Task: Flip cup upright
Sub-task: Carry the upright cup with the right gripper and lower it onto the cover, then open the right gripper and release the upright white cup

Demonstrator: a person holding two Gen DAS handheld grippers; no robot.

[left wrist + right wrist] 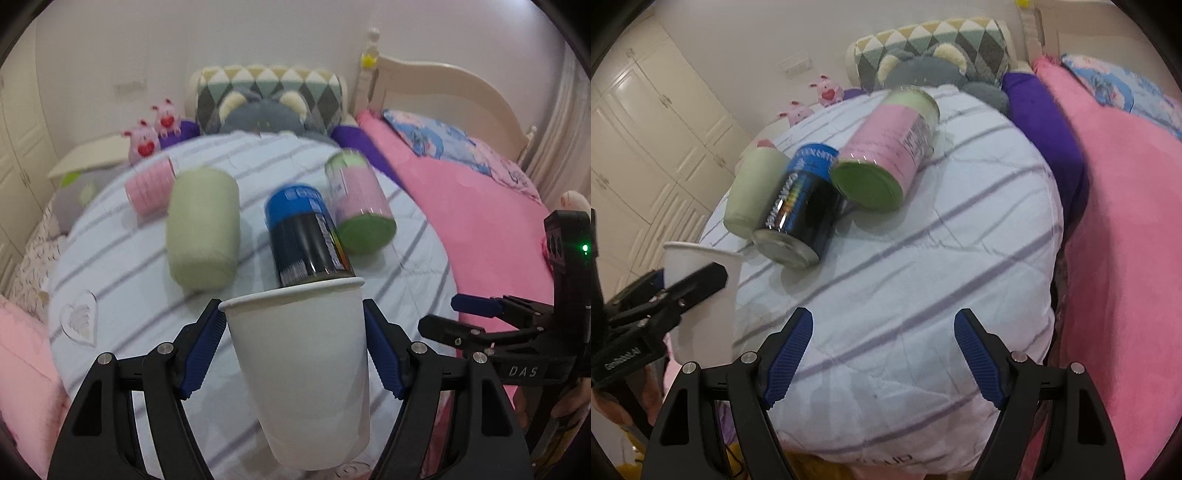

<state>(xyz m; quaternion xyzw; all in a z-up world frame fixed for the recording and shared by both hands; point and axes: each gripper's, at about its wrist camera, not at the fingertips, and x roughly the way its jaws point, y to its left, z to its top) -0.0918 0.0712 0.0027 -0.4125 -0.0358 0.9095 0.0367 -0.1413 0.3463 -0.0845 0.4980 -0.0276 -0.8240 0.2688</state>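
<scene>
The left gripper (293, 325) has its jaws closed on the white paper cup (301, 373), rim up, held above the striped quilt (122, 288). The right gripper (882, 332) hangs with jaws wide and empty. Only the right wrist view shows the black-and-blue can's (801, 206) silver end; the left shows a pink ribbed cup (149, 188).

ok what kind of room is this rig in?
Most likely a bedroom: a bed with a cream headboard and pink sheet, plush toys by the wall, and cream wardrobe doors on one side.
</scene>
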